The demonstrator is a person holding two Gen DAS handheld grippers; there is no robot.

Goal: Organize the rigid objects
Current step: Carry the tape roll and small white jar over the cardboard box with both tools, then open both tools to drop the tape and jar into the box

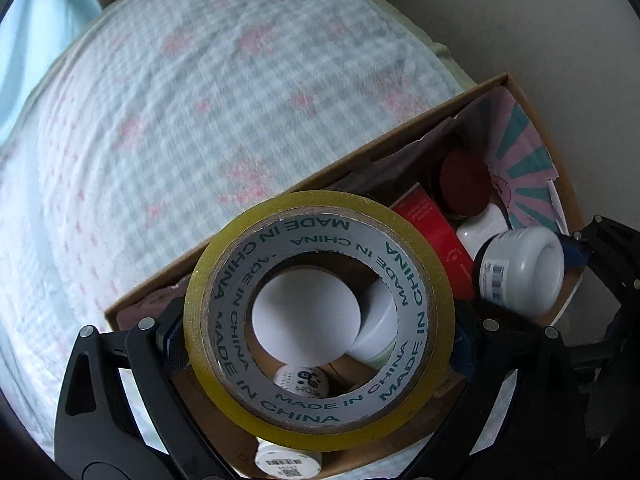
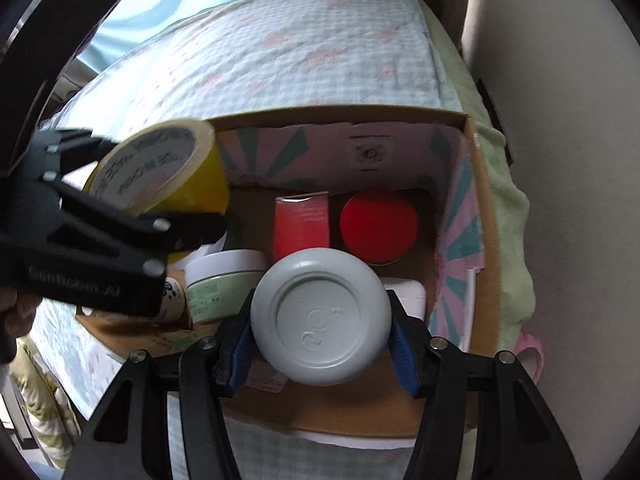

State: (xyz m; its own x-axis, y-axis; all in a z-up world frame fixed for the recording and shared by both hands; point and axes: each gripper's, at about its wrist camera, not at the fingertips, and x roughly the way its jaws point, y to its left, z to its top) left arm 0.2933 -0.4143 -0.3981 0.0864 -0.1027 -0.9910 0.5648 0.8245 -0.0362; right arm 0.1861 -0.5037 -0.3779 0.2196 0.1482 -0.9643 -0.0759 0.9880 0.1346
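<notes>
Left gripper (image 1: 320,332) clamps the tape (image 1: 320,320), right gripper (image 2: 322,356) clamps a grey jar (image 2: 322,316) — both held above the box (image 2: 340,118), which already holds several items; these two apparently remain.

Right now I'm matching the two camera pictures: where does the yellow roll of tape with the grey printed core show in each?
Left wrist view: the yellow roll of tape fills the lower centre, clamped in the left hand-held gripper.
Right wrist view: the roll sits at left, above the open cardboard box.
Shared landmark: the round red lid inside that box.
</notes>
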